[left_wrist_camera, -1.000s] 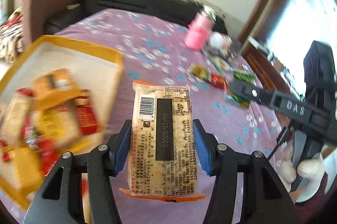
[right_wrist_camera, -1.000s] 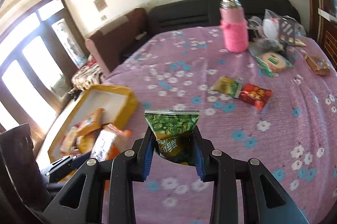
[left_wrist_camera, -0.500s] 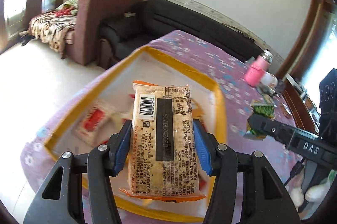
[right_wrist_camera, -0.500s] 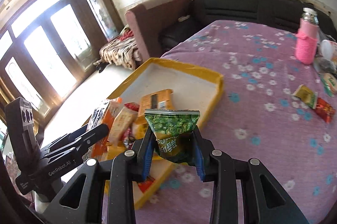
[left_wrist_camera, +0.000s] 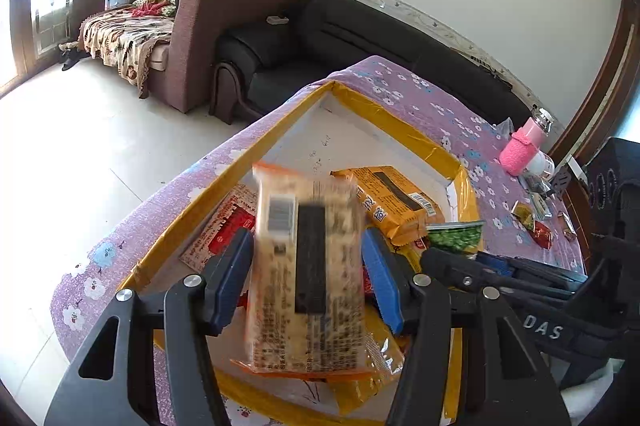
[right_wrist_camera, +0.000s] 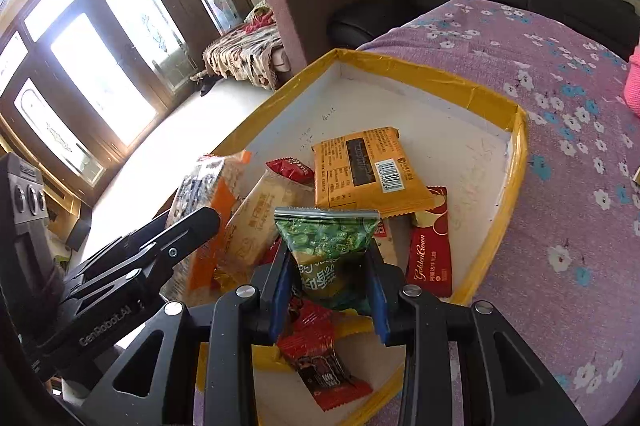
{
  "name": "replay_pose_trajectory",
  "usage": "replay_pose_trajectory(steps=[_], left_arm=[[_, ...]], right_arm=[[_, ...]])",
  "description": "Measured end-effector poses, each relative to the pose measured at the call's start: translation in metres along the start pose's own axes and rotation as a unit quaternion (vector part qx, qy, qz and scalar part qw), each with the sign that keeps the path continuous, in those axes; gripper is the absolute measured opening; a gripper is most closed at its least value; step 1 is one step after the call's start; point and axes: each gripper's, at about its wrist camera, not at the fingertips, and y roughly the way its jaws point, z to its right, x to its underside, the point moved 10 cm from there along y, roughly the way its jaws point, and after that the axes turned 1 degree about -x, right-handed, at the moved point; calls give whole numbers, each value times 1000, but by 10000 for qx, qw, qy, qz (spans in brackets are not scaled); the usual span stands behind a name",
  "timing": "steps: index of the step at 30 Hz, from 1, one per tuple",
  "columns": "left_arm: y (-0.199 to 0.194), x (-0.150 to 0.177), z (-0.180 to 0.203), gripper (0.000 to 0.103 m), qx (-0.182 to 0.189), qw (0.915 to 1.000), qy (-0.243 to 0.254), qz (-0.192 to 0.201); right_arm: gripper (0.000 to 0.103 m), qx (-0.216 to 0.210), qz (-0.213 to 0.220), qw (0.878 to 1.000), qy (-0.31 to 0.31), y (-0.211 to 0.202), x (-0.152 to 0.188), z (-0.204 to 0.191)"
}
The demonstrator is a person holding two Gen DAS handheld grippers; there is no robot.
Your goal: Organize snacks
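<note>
Now both your loads hang directly over the yellow-rimmed tray [right_wrist_camera: 516,162]: left gripper [left_wrist_camera: 308,282] spread around the blurred cracker pack [left_wrist_camera: 310,266], right gripper [right_wrist_camera: 330,282] pinching the green pea packet [right_wrist_camera: 328,246] upright.

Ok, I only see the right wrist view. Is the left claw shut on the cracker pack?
Observer: No, the left claw is open. Gaps show on both sides of the cracker pack, which is blurred above the tray.
Operator: Any snacks outside the tray?
Observer: Yes. A red packet and a yellow one lie on the cloth near the pink bottle.
</note>
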Motion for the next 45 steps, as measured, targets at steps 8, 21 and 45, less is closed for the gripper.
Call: replay_pose_trajectory(steps=[8,21,45], left_arm=[[-16,-3,18,61,-9,9997,190,172],[-49,-1,46,70,-17,9981,431,431],[-221,6,111,92,-1226,9496,1047,2689]], right_arm=[[49,32,157,9999,-13,-5,-2,-2],[53,44,604,9981,131,-60,9,8],[63,430,1904,9801,360,-215,95,33]])
